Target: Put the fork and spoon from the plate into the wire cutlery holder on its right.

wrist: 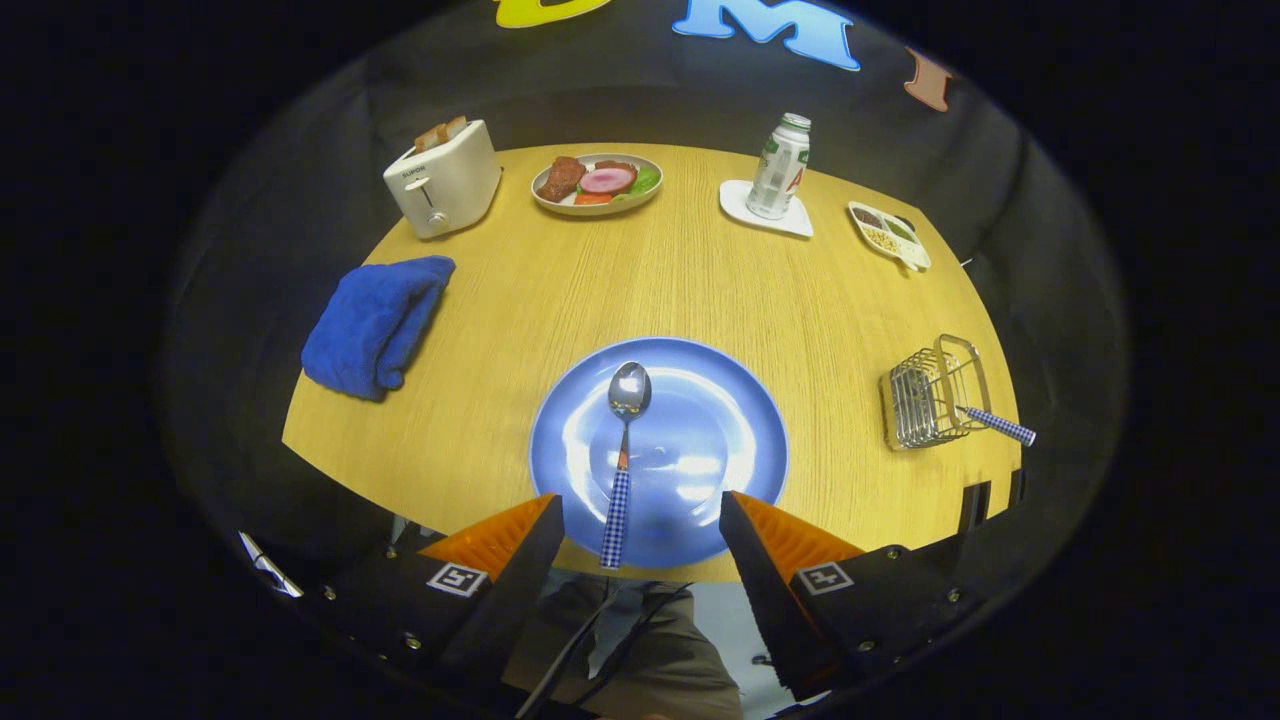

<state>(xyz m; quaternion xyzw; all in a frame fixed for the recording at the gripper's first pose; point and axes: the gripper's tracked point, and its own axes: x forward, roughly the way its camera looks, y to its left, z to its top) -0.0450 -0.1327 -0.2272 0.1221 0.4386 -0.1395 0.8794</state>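
A blue plate (720, 420) lies on the round wooden table, just ahead of my fingers. On it rests a spoon (622, 450), bowl pointing away, its blue-checked handle reaching over the plate's near rim into the gap between my fingers. My gripper (640, 515) is open, holding nothing, with the orange fingers (500, 535) standing on either side of the handle's end, apart from it. To the right of the plate stands the wire cutlery holder (930, 395). A blue-checked handle (1000, 425), the fork's as far as I can tell, sticks out of it to the right.
A folded blue towel (375, 322) lies left of the plate. At the far side stand a white toaster (445, 180), a dish of food (598, 183), a bottle (780, 165) on a white coaster and a small divided dish (888, 235). A person's legs show under the gripper.
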